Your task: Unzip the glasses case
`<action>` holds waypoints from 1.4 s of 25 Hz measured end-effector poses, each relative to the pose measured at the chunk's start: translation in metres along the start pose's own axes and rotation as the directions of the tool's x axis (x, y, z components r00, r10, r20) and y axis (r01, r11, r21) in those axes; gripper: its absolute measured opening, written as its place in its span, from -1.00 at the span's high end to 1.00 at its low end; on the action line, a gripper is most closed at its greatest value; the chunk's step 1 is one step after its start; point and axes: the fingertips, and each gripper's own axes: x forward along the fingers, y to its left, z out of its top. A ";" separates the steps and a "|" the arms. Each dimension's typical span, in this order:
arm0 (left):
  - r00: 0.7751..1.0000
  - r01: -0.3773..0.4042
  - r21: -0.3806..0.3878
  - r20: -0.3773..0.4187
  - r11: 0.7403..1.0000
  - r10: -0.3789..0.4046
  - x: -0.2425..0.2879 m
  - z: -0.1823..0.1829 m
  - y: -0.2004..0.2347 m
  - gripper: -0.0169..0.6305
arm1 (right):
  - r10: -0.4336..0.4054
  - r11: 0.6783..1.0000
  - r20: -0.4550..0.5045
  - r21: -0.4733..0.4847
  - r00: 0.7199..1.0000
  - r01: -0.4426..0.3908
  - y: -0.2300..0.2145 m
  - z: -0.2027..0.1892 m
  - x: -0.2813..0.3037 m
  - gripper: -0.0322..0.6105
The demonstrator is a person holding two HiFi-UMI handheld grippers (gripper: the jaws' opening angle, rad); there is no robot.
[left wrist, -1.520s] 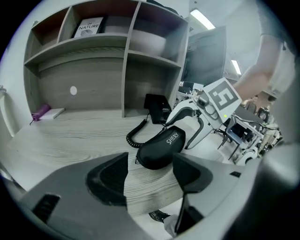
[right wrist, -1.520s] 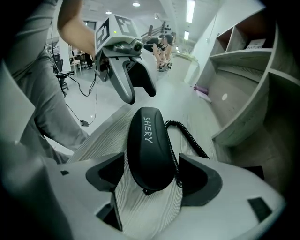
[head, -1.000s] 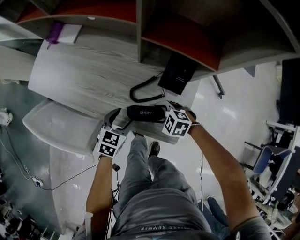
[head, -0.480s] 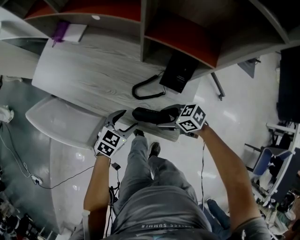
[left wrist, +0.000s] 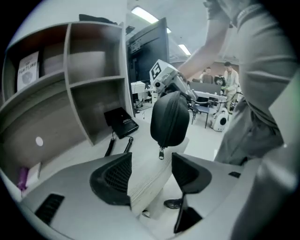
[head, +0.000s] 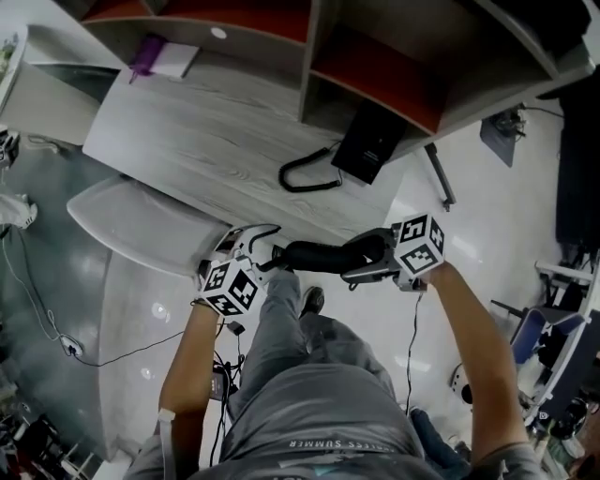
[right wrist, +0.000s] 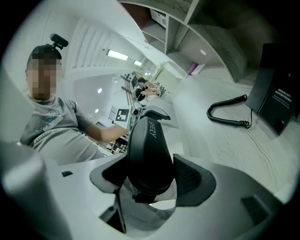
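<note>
Case [right wrist: 147,154]: clamped in our right gripper [right wrist: 149,177]. Our left gripper [left wrist: 151,176]: jaws wide, empty, just short of the case's zip pull [left wrist: 161,153].

Ahead of my jaws I see a grey wood-grain desk [head: 187,141] under red-backed shelving [head: 375,70]; below them, glossy pale floor [head: 141,300]; above the left jaws, ceiling strip lights [left wrist: 144,14].

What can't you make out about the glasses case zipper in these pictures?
- Left gripper view: only the end of the glasses case and its zipper pull show; the rest of the zip is hidden behind it.
- Right gripper view: the case body hides the pull.
- Head view: zip too small and dark.
</note>
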 end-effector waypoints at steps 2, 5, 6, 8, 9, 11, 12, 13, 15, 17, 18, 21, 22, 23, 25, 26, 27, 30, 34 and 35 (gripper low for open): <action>1.000 0.021 0.101 0.002 0.995 -0.022 -0.008 0.010 -0.010 0.27 | 0.028 1.000 -0.004 0.006 1.000 -0.028 0.011 -0.003 -0.004 -0.03; 0.998 0.048 0.206 0.033 0.977 -0.056 -0.020 0.028 -0.027 0.61 | 0.049 0.999 0.008 0.013 0.999 -0.049 0.024 -0.006 -0.009 -0.03; 0.997 0.049 0.218 0.050 0.975 -0.061 -0.025 0.034 -0.031 0.70 | 0.053 0.999 0.012 0.012 0.999 -0.053 0.028 -0.008 -0.011 -0.03; 0.995 0.048 0.225 0.071 0.973 -0.066 -0.033 0.044 -0.038 0.78 | 0.061 0.998 0.028 0.012 0.998 -0.061 0.036 -0.009 -0.013 -0.03; 0.995 0.048 0.228 0.074 0.972 -0.067 -0.036 0.047 -0.041 0.78 | 0.062 0.998 0.038 0.011 0.997 -0.063 0.040 -0.009 -0.014 -0.03; 0.995 0.054 0.236 0.070 0.970 -0.072 -0.041 0.050 -0.048 0.80 | 0.065 0.998 0.054 0.005 0.996 -0.065 0.046 -0.010 -0.015 -0.04; 0.995 0.058 0.242 0.066 0.968 -0.076 -0.042 0.051 -0.052 0.80 | 0.066 0.998 0.061 0.002 0.996 -0.066 0.049 -0.011 -0.016 -0.04; 0.995 0.063 0.251 0.059 0.966 -0.080 -0.044 0.053 -0.055 0.81 | 0.069 0.998 0.070 0.001 0.995 -0.069 0.051 -0.012 -0.017 -0.04; 0.995 0.073 0.268 0.043 0.961 -0.088 -0.047 0.056 -0.063 0.84 | 0.077 0.997 0.101 0.012 0.992 -0.079 0.057 -0.012 -0.021 -0.04; 0.995 0.085 0.271 0.031 0.959 -0.098 -0.052 0.062 -0.071 0.86 | 0.091 0.995 0.147 0.027 0.985 -0.096 0.063 -0.010 -0.025 -0.04; 0.994 0.091 0.267 0.028 0.960 -0.102 -0.055 0.065 -0.074 0.87 | 0.098 0.994 0.173 0.033 0.980 -0.106 0.066 -0.008 -0.027 -0.04; 0.995 0.087 0.244 0.024 0.966 -0.096 -0.063 0.075 -0.078 0.87 | 0.115 0.990 0.270 0.047 0.956 -0.132 0.074 -0.002 -0.035 -0.04; 0.996 0.078 0.231 0.024 0.970 -0.086 -0.065 0.078 -0.078 0.88 | 0.114 0.989 0.315 0.051 0.942 -0.137 0.075 0.002 -0.039 -0.04; 0.997 0.068 0.210 0.029 0.975 -0.076 -0.067 0.082 -0.078 0.88 | 0.109 0.989 0.371 0.057 0.922 -0.139 0.077 0.008 -0.044 -0.04; 0.997 0.051 0.139 0.057 0.989 -0.060 -0.070 0.089 -0.078 0.88 | 0.090 0.988 0.503 0.063 0.860 -0.140 0.083 0.022 -0.057 -0.05; 0.995 0.046 0.093 0.080 0.995 -0.054 -0.072 0.093 -0.078 0.88 | 0.079 0.989 0.562 0.057 0.824 -0.134 0.087 0.029 -0.064 -0.05; 0.993 0.045 0.047 0.105 0.998 -0.050 -0.073 0.097 -0.079 0.88 | 0.068 0.992 0.607 0.043 0.791 -0.118 0.092 0.034 -0.070 -0.05; 0.985 0.058 -0.055 0.168 0.997 -0.048 -0.074 0.106 -0.082 0.88 | 0.041 0.999 0.686 -0.025 0.727 -0.032 0.109 0.041 -0.080 -0.05; 0.972 0.097 -0.157 0.227 0.983 -0.060 -0.079 0.113 -0.084 0.88 | 0.026 0.994 0.714 -0.090 0.700 0.055 0.127 0.036 -0.081 -0.28; 0.970 0.107 -0.181 0.237 0.978 -0.062 -0.080 0.114 -0.084 0.88 | 0.025 0.992 0.714 -0.105 0.700 0.073 0.132 0.035 -0.080 -0.28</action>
